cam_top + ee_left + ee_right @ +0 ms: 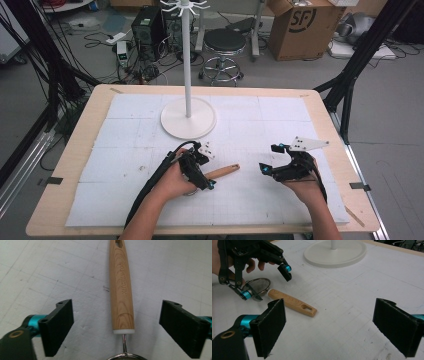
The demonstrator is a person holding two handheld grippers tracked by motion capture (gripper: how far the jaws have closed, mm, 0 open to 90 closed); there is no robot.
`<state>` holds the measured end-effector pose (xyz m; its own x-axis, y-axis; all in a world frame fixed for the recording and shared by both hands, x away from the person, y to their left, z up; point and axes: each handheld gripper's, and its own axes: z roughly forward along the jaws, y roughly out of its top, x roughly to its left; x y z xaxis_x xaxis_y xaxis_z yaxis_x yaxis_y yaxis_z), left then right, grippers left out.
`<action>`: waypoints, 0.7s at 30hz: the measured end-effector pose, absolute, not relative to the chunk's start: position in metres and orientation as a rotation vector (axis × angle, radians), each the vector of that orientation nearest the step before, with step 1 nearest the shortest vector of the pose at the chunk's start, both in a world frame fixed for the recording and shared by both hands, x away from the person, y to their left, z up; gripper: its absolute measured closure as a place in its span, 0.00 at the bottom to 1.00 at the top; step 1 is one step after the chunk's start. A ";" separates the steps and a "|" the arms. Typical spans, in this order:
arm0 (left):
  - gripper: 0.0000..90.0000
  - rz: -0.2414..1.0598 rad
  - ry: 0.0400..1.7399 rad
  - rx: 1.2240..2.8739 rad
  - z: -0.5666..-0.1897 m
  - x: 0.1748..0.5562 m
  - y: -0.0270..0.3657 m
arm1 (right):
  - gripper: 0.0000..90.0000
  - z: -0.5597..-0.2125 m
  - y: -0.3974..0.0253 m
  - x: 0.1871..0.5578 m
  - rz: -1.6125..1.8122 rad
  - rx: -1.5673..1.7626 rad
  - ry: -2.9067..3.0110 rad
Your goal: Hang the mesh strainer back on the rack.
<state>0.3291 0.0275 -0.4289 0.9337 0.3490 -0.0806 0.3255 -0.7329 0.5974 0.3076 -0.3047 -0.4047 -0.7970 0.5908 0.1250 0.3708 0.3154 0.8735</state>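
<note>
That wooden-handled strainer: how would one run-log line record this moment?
left gripper: open, jaws either side of strainer handle, not touching | right gripper: open, holds nothing | strainer: flat on white mat | stand: untouched

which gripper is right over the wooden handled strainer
The left gripper: its open jaws straddle the strainer's wooden handle. The right gripper hangs open apart from it.

Small metal strainer [258,287] with wooden handle [121,287] — lying flat on the mat.
</note>
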 end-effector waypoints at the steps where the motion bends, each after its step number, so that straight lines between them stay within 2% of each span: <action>1: 0.21 0.037 0.473 2.451 -0.429 0.329 0.027 | 0.12 -0.405 -0.305 0.308 1.477 0.880 2.362; 3: 0.33 0.043 0.475 2.457 -0.429 0.328 0.027 | 0.12 -0.405 -0.305 0.308 1.475 0.879 2.362; 7: 0.46 0.033 0.490 2.474 -0.429 0.328 0.027 | 0.12 -0.405 -0.304 0.308 1.473 0.882 2.365; 16: 0.59 0.057 0.506 2.519 -0.430 0.326 0.024 | 0.12 -0.406 -0.303 0.308 1.467 0.879 2.369; 21: 0.64 0.109 0.473 2.609 -0.426 0.326 0.014 | 0.12 -0.406 -0.303 0.308 1.462 0.884 2.374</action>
<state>0.3256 0.0139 -0.4261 0.9371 0.3489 -0.0079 0.3106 -0.8234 0.4750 0.3082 -0.3028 -0.4060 -0.7959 0.5926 0.1239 0.3775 0.3258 0.8668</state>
